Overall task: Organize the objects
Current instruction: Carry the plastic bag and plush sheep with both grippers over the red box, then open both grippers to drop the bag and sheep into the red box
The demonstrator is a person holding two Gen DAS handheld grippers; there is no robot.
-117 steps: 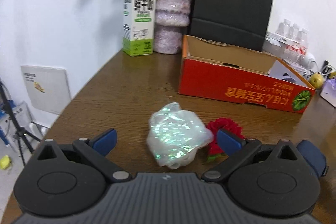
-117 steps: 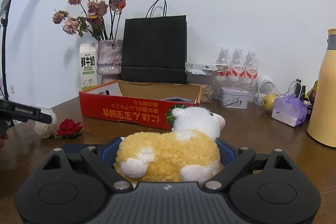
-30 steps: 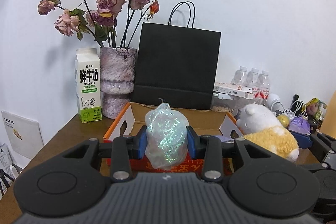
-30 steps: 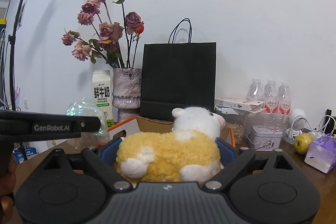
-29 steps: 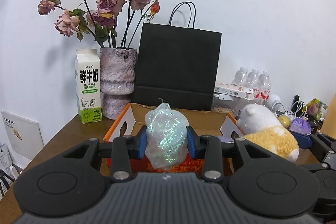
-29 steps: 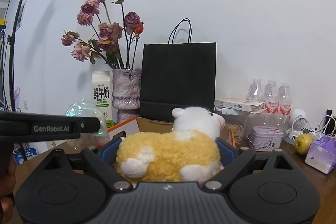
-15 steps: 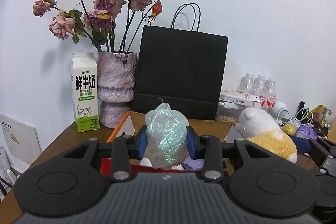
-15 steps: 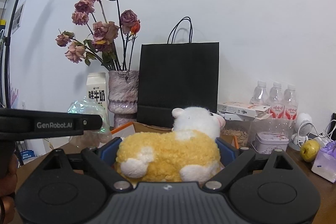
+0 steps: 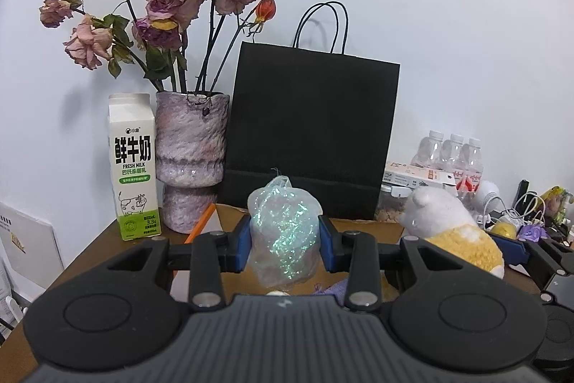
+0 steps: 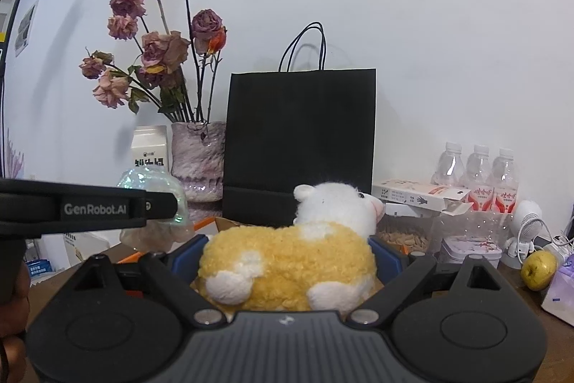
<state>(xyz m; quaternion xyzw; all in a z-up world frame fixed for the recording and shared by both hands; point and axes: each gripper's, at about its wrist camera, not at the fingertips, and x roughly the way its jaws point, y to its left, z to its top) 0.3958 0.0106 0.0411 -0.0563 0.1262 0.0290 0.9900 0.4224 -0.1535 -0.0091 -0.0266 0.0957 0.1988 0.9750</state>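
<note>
My left gripper (image 9: 284, 248) is shut on a crumpled iridescent plastic bag (image 9: 283, 236), held in the air over the open cardboard box (image 9: 229, 218). My right gripper (image 10: 287, 257) is shut on a yellow and white plush sheep (image 10: 294, 257), its blue pads pressing both flanks. In the left wrist view the sheep (image 9: 452, 232) shows at the right, level with the bag. In the right wrist view the bag (image 10: 154, 203) hangs at the left behind the left gripper's black finger (image 10: 89, 207). Only the box's orange edge (image 10: 204, 223) shows there.
Behind the box stand a black paper bag (image 9: 312, 131), a stone-look vase of dried roses (image 9: 192, 160) and a milk carton (image 9: 133, 167). To the right are water bottles (image 10: 477, 174), a flat carton (image 10: 419, 198), a tin (image 10: 470, 248), an apple (image 10: 538, 270) and cables.
Both grippers have carried their loads forward toward the box and the wall; the vase, carton and black bag loom larger, and less of the box shows below. Neither grip has changed.
</note>
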